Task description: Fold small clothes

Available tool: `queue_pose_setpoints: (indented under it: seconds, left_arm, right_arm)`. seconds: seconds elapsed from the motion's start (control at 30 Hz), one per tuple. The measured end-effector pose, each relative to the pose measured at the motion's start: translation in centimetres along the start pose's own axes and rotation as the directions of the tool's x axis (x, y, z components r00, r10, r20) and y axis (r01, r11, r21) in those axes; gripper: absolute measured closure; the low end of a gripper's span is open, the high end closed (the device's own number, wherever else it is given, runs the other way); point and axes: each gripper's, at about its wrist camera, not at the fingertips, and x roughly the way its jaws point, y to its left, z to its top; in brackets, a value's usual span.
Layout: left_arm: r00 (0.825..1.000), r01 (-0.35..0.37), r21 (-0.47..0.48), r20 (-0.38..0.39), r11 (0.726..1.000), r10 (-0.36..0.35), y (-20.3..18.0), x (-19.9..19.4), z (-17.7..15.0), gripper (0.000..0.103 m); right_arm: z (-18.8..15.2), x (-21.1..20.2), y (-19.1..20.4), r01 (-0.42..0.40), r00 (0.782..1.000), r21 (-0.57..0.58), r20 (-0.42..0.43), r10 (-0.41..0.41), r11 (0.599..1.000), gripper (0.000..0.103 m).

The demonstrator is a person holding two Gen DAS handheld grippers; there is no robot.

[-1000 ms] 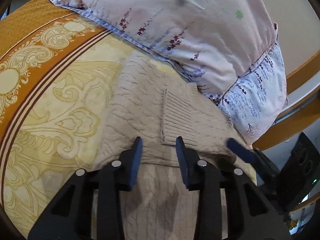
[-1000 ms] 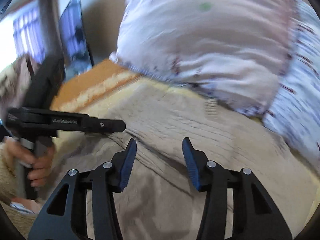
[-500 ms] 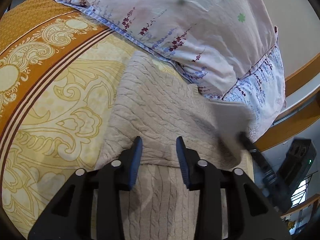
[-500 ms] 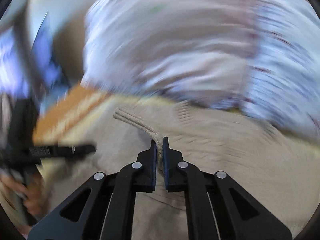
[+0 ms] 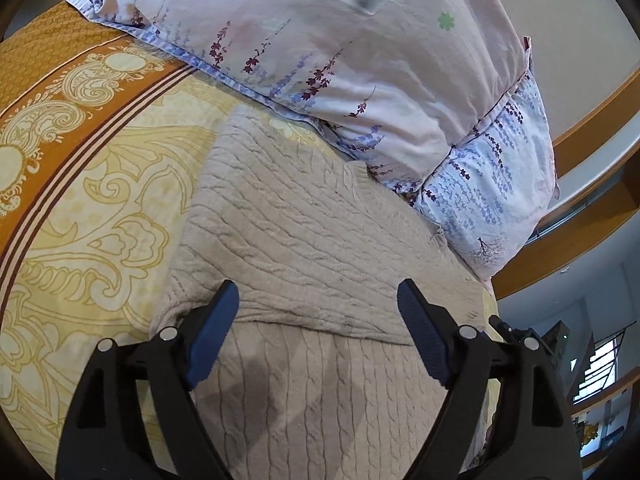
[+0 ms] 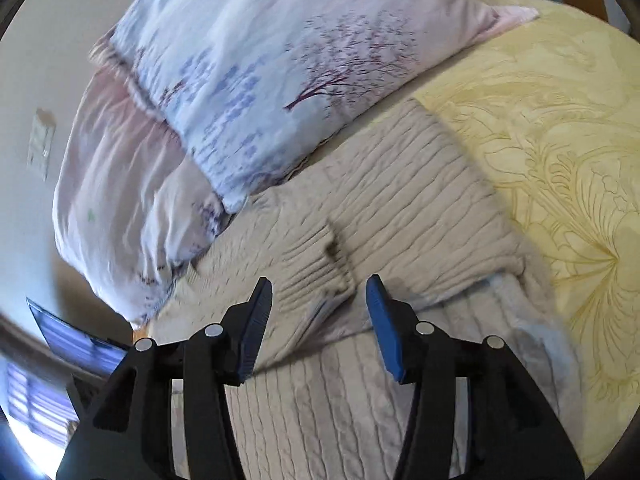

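A beige cable-knit sweater [image 5: 312, 240] lies on the yellow patterned bedspread [image 5: 100, 216], with a folded layer across its upper part. My left gripper [image 5: 318, 320] is open and empty, just above the fold edge. In the right wrist view the sweater [image 6: 400, 216] shows a ribbed cuff [image 6: 316, 264] folded onto the body. My right gripper [image 6: 320, 312] is open and empty, hovering just in front of that cuff.
Two floral pillows [image 5: 328, 48] lie against the far edge of the sweater, also in the right wrist view [image 6: 248, 72]. A wooden bed frame [image 5: 592, 128] curves at the right. A dark screen [image 6: 80, 348] stands beside the bed.
My right gripper shut on the sweater's cuff, carried it across, and has now opened and let it go. My left gripper opened wider. The sleeve now lies folded over the body.
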Motion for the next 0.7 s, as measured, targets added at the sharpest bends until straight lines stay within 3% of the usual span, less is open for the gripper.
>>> queue_pose_setpoints:
  seconds: [0.13, 0.27, 0.37, 0.43, 0.5, 0.53, 0.63, 0.67, 0.7]
  left_arm:
    - [1.0, 0.0, 0.001, -0.001, 1.0, 0.0, 0.0, 0.0, 0.0, 0.021]
    - [1.0, -0.007, 0.012, 0.0, 1.0, 0.007, -0.3, 0.1, -0.1, 0.02]
    - [1.0, 0.003, 0.028, -0.007, 1.0, -0.002, -0.5, -0.4, -0.3, 0.02]
    - [1.0, 0.016, 0.061, -0.002, 0.998, -0.016, -0.9, -1.1, -0.8, 0.02]
    - [1.0, 0.003, 0.115, 0.02, 0.993, -0.005, -1.4, -2.3, -1.4, 0.02]
    - [1.0, -0.006, 0.136, 0.031, 0.991, 0.002, -1.5, -2.8, -1.8, 0.02]
    - [0.999, -0.021, 0.176, 0.044, 0.984, 0.014, -1.3, -4.8, -3.1, 0.02]
    - [0.999, -0.02, 0.179, 0.043, 0.984, 0.013, -1.1, -5.4, -3.6, 0.02]
    - [0.999, -0.017, 0.179, 0.042, 0.984, 0.01, -0.8, -6.0, -4.1, 0.02]
  right_arm:
    - [-0.4, 0.6, 0.0, -0.004, 1.0, -0.006, -0.028, 0.004, 1.0, 0.062]
    - [-0.9, 1.6, 0.9, -0.006, 0.998, -0.066, -0.057, 0.002, 0.998, 0.095]
    - [-0.7, -0.1, 1.8, -0.004, 0.999, -0.133, 0.05, 0.011, 0.991, 0.096]
    - [-0.3, -1.2, 2.1, 0.049, 0.992, -0.162, 0.124, -0.029, 0.986, 0.096]
    - [0.0, -0.7, 1.8, 0.125, 0.987, -0.174, 0.124, -0.104, 0.977, 0.096]
    - [0.1, 0.1, 1.2, 0.151, 0.987, -0.167, 0.079, -0.139, 0.974, 0.095]
    - [-0.3, -0.4, -0.2, 0.122, 0.993, -0.126, 0.003, -0.122, 0.985, 0.086]
    - [-0.5, -1.2, -0.3, 0.113, 0.994, -0.134, 0.011, -0.113, 0.984, 0.07]
    - [-0.7, -2.3, -0.4, 0.107, 0.994, -0.144, 0.024, -0.105, 0.984, 0.048]
